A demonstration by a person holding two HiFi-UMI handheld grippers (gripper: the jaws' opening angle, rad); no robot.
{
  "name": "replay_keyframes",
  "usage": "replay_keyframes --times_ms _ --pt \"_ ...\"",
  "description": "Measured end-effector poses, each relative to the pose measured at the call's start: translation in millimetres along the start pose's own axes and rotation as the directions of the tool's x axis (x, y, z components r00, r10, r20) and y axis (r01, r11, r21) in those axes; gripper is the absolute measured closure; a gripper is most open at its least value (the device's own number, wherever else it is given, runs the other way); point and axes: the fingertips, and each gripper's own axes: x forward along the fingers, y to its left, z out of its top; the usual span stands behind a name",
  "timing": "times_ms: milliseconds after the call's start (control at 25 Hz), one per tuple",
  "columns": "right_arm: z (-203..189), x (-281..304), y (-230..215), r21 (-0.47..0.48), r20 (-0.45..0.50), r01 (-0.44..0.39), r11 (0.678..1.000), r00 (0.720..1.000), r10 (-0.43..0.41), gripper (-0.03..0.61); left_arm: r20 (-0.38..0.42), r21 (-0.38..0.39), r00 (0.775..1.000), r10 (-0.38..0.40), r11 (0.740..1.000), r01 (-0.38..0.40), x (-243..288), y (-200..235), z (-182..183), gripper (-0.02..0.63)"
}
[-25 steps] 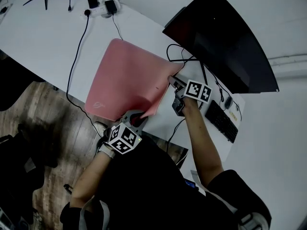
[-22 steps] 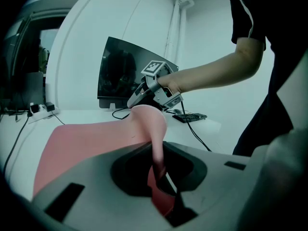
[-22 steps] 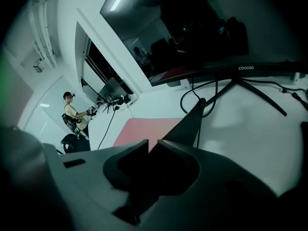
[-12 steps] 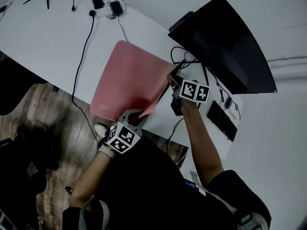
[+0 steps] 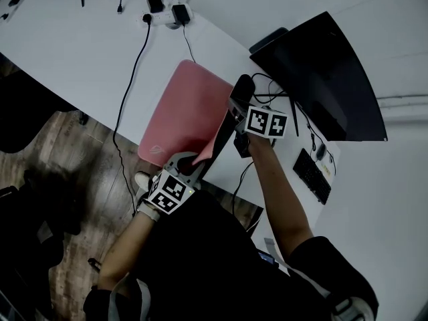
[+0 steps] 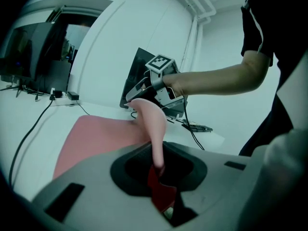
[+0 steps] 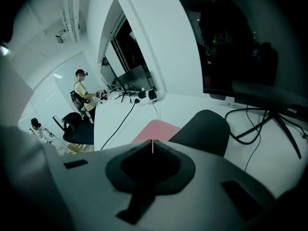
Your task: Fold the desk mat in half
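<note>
Pink desk mat [image 5: 187,105] lay on the white table [image 5: 80,45] with one edge raised. Left gripper [image 6: 156,170] was clamped on one raised corner. Right gripper [image 7: 152,148] was pinched tight on the other, a thin pink sliver between its jaws. Advised: carry both corners across together, level and taut, and land them square on the opposite edge. Pale logo [image 5: 155,150] on the mat was too small to read; no other writing legible

My head view looks steeply down on the desk [image 5: 80,39]; both gripper views look low across it, behind their jaws. All share the desk mat [image 5: 190,109].
</note>
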Motion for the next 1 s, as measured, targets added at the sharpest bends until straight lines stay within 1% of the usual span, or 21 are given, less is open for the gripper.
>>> replay_keyframes --times_ms 80,320,480,760,1000 --pt "1.9 10.6 11.2 -0.018 -0.014 -0.012 1.000 1.000 0.012 0.557 0.002 -0.018 1.000 0.007 1.000 -0.007 -5.2 6.1 -2.1 0.549" --pt "1.4 37.6 36.4 -0.062 -0.050 -0.044 0.997 0.998 0.041 0.558 0.004 -0.033 0.999 0.050 0.998 -0.050 -17.4 19.0 -5.7 0.549" --pt "-1.7 50.0 45.9 -0.077 -0.071 -0.069 0.995 0.995 0.063 0.557 0.027 -0.088 0.994 0.106 0.991 -0.103 -27.2 36.9 -8.4 0.549" --pt "-8.3 64.3 51.5 -0.093 -0.109 -0.117 0.989 0.988 0.106 0.557 0.021 -0.186 0.974 0.224 0.958 -0.217 -47.3 69.0 -21.6 0.549" --pt "-10.6 70.4 57.1 -0.118 -0.142 -0.147 0.982 0.981 0.130 0.557 0.009 -0.219 0.958 0.288 0.935 -0.279 -57.8 83.3 -31.0 0.549"
